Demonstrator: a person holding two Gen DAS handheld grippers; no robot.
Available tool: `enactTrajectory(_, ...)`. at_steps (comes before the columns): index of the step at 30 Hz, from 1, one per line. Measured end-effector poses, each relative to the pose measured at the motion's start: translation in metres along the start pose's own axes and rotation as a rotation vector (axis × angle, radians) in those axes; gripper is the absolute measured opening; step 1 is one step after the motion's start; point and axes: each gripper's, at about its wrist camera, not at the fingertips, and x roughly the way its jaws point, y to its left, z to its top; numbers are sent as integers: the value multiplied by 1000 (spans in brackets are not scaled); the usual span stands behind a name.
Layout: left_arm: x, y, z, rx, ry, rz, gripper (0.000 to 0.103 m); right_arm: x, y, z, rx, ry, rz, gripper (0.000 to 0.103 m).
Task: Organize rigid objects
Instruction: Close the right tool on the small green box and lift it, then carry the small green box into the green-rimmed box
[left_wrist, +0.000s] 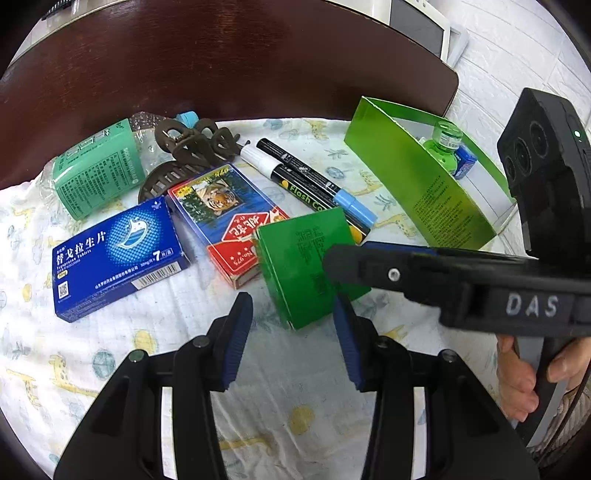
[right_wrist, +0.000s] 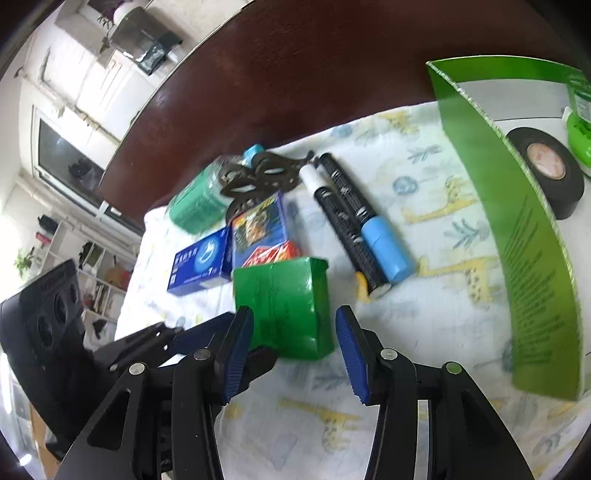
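Observation:
A flat green box (left_wrist: 295, 269) lies on the giraffe-print cloth (left_wrist: 110, 369). My left gripper (left_wrist: 291, 297) hovers low over the box's near corner with its blue pads apart and nothing pressed between them. My right gripper (right_wrist: 293, 310) comes in from the right. It stands open astride the near end of the green box (right_wrist: 284, 295), a pad close to each side. In the left wrist view its black finger (left_wrist: 332, 262) crosses the box's right part. A tall open green carton (left_wrist: 417, 177) on the right holds a green bottle (left_wrist: 443, 144) and a black tape roll (right_wrist: 546, 170).
Behind the green box lie a blue medicine box (left_wrist: 118, 254), a card pack (left_wrist: 225, 218), a mint-green pack (left_wrist: 96, 173), brown hair claws (left_wrist: 192, 147) and two markers (left_wrist: 314, 184). The dark wooden table (left_wrist: 221, 66) lies beyond. A hand (left_wrist: 517, 380) holds the right gripper's handle.

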Motion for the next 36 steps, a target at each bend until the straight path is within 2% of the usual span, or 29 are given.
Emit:
enactTrajectory(4, 3, -1, 5, -3, -6, -11, 42, 5, -1, 5, -1, 4, -12, 49)
enactTrajectory(6, 8, -2, 7, -8, 1, -22, 42, 11, 0, 6, -3, 26, -10, 38)
enactTrajectory(9, 8, -3, 8, -16, -11, -21, 41, 9, 4, 5, -15, 2, -41, 37)
enactTrajectory(13, -3, -13, 9, 40, -36, 21, 40, -1, 12, 4, -45, -12, -39, 37)
enactTrajectory(25, -43, -63, 30, 155, -150, 15, 40, -76, 16, 6, -76, -192, -45, 37)
enactTrajectory(36, -31, -151, 58, 310, -181, -33, 40, -153, -39, 0, 8, -351, -89, 37)
